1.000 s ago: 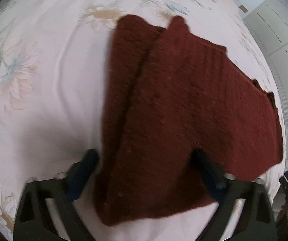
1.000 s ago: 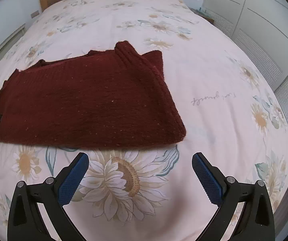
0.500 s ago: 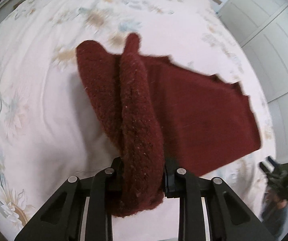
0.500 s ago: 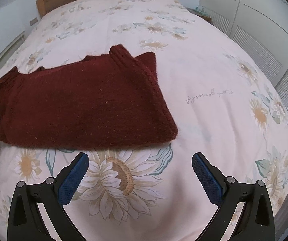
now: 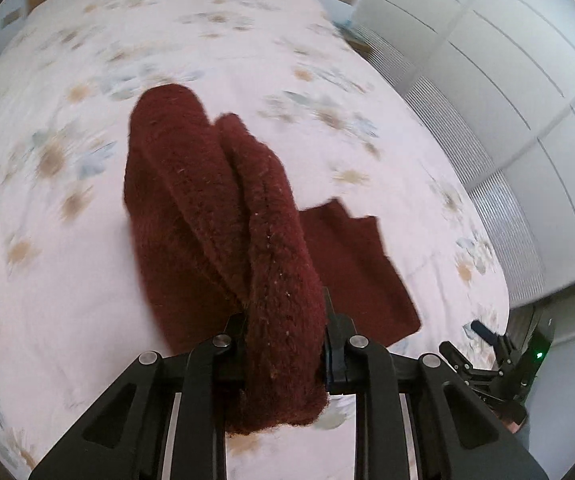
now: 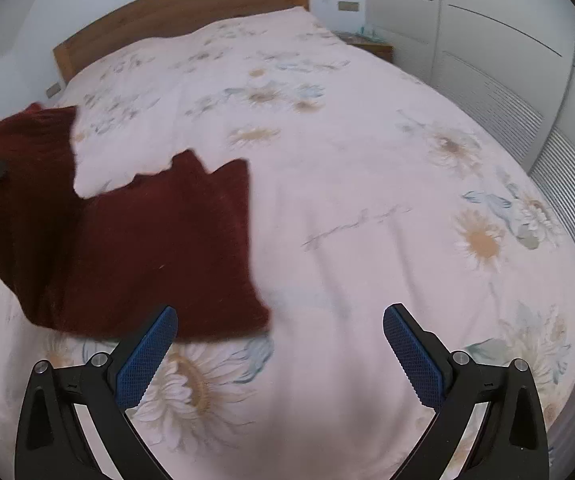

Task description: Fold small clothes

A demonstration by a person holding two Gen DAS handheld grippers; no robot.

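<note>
In our left wrist view, the left gripper [image 5: 285, 344] is clamped tight on a thick bunched fold of the dark red knit sweater [image 5: 223, 216], which fills the centre of the frame. The black fingers press in from both sides at the lower centre, and the fabric bulges out above and below the pinch. The knit is coarse and fuzzy, with pale flecks along the raised ridge. Two rounded lobes of cloth stand up toward the upper centre, while a flatter part of the garment lies on the bedspread [image 5: 67, 264] at centre right.

In our right wrist view, the right gripper [image 6: 279, 350] has its fingers spread wide apart and holds nothing. Its blue pads [image 6: 147, 356] carry a fine crosshatch grip pattern. The left pad sits just at the lower edge of the sweater [image 6: 159, 248], though we cannot tell whether it touches. The garment lies at the left of the frame, its far-left portion lifted up in a hump.

The bedspread [image 6: 367, 208] is pale pink cotton with soft sunflower prints. A wooden headboard [image 6: 175, 8] runs along the upper left, and white panelled wardrobe doors [image 6: 487, 32] fill the upper right.
</note>
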